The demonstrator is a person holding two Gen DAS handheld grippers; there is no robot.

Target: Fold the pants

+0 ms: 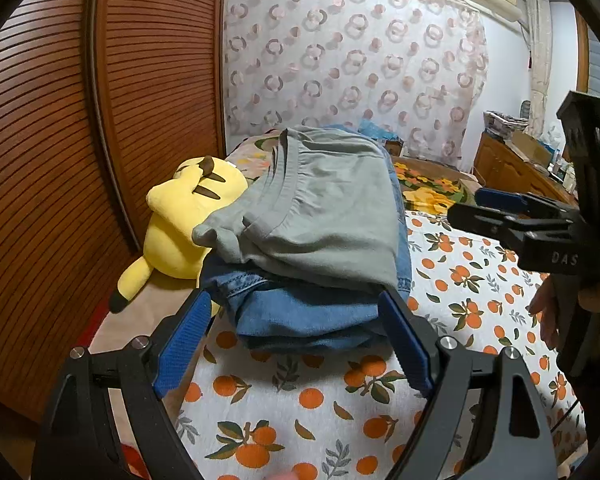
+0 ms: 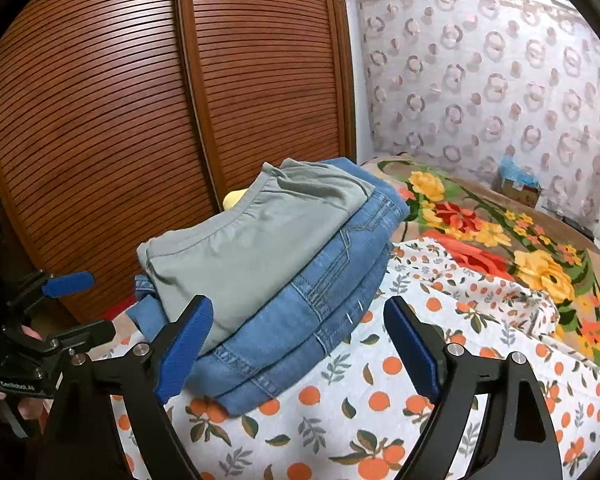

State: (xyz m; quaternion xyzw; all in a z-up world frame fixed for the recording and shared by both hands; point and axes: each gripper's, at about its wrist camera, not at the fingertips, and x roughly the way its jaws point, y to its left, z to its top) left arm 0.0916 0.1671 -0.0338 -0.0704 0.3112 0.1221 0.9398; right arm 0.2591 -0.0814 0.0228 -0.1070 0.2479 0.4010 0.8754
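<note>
Folded pants sit in a pile on the bed, with both grippers open near them.

On the far left stands a brown slatted wardrobe [image 1: 60,160], and a yellow plush toy [image 1: 180,224] lies by it, touching the pile. Next comes the pile: folded grey pants [image 1: 324,208] lie on top of folded blue jeans [image 1: 300,316], all on the orange-print sheet [image 1: 312,400]. The left gripper [image 1: 296,328] has its blue fingers [image 1: 182,344] spread wide, one near each front corner of the jeans, not squeezing them. The right gripper [image 2: 300,332] is spread wide too; its left finger is in front of the pile's near edge, and its right finger is over bare sheet beside the jeans. It holds nothing. A flower blanket [image 2: 500,232] lies on the right.
</note>
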